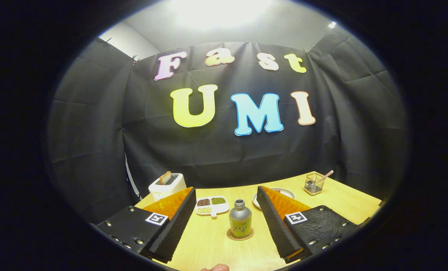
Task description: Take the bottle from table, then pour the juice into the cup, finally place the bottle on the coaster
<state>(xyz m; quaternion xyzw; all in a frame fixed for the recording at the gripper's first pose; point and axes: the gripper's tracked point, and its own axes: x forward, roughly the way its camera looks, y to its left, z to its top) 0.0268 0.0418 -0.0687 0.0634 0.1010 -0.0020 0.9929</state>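
The gripper is seen held above the near part of a wooden counter, its fingers spread wide apart and grasping nothing. A grey metal bottle with a green label is found standing upright on a round cork coaster, in the gap between the two fingers and clear of both; no contact with either is observed. The bottle's neck appears uncapped. Just beyond the bottle, a small white divided dish holding dark, green and pale grains is noted, beside the left finger. A white plate is partly hidden behind the right finger. Further back on the right, a clear glass cup with a pink straw is seen, well apart from the bottle. A white toaster with a slice of bread raised in its slot is recorded at the far left corner of the counter, against the black cloth wall.
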